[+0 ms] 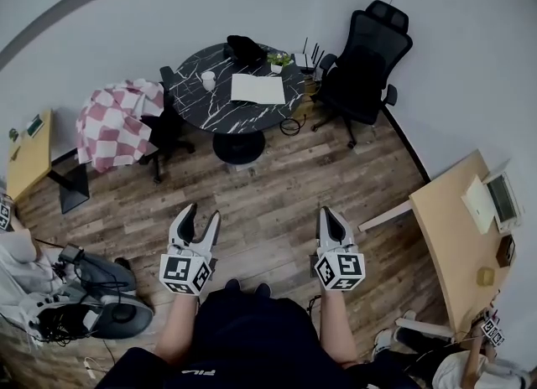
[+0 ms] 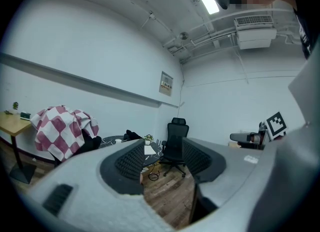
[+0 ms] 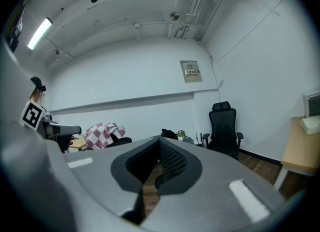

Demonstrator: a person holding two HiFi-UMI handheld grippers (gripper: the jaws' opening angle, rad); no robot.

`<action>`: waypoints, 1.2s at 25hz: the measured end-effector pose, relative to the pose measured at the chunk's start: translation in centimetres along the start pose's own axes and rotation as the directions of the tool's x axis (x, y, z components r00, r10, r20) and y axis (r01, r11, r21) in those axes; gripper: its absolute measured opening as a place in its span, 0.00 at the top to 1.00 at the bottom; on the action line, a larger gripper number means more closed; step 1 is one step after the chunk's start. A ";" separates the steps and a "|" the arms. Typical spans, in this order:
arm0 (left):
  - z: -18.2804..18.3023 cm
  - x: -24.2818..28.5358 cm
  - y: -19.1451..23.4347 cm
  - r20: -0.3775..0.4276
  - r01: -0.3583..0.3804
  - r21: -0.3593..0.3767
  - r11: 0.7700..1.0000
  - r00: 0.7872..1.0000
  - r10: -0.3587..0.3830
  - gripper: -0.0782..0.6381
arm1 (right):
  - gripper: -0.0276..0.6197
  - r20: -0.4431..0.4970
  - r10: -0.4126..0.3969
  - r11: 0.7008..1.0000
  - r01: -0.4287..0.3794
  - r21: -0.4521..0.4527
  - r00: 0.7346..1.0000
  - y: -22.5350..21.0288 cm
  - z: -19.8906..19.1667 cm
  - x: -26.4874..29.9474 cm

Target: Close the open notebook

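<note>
**Status:** task not begun, in our judgement.

**Task item:** The open notebook [image 1: 258,88] lies flat, pages up, on the round black marble worktop [image 1: 195,101]. It sits toward the worktop's side nearest the black office chair [image 1: 367,60]. No cover looks lifted, though detail is small at this range.

**Also on the worktop:**
- a white cup [image 1: 208,80] near the notebook
- a small potted plant [image 1: 277,60] at the far rim
- a dark bag [image 1: 245,47] at the far edge

**Tongs:**
- Left tongs [image 1: 202,211]: released, jaws spread, nothing betw. them. Only wood floor [image 1: 277,186] shows thru the gap.
- Right tongs [image 1: 328,211]: clenched, tips met, nothing gripped.
- Both are held roughly level in front of the person, well apart from the worktop, w/ floor betw.

**Done:** nil.

**Left to do, as we judge it:**
- approach the worktop
- get tongs onto one cover or page block
- fold it over onto the other half
- confirm the notebook lies shut

The right tongs would need to release first if used.
</note>
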State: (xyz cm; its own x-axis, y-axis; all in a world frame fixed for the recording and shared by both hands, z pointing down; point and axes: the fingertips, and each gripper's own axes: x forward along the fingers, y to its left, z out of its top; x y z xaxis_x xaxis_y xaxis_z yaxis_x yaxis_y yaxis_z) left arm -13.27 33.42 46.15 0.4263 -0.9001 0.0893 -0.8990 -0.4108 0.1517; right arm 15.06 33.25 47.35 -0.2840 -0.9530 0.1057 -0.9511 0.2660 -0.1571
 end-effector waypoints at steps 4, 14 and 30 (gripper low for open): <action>-0.3 -0.1 -1.3 0.002 -0.007 0.001 1.000 1.000 0.007 0.58 | 0.94 -0.008 0.016 1.000 -0.016 -0.016 1.000 -0.8 -0.2 -0.5; -0.9 2.1 -1.7 0.013 -0.026 -0.005 1.000 1.000 0.027 0.58 | 0.94 -0.003 0.028 0.999 -0.028 -0.029 1.000 -2.7 0.0 0.5; -0.3 9.4 1.7 0.027 -0.035 0.001 0.999 0.999 0.035 0.58 | 0.94 0.003 0.038 0.998 -0.038 -0.051 0.999 -4.5 0.8 7.8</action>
State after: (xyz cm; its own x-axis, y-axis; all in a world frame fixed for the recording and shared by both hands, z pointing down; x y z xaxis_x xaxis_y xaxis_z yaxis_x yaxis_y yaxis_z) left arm -10.74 24.27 47.59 0.3922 -0.9174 0.0675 -0.9133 -0.3795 0.1476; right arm 17.23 24.46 48.14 -0.3196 -0.9427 0.0962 -0.9446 0.3089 -0.1110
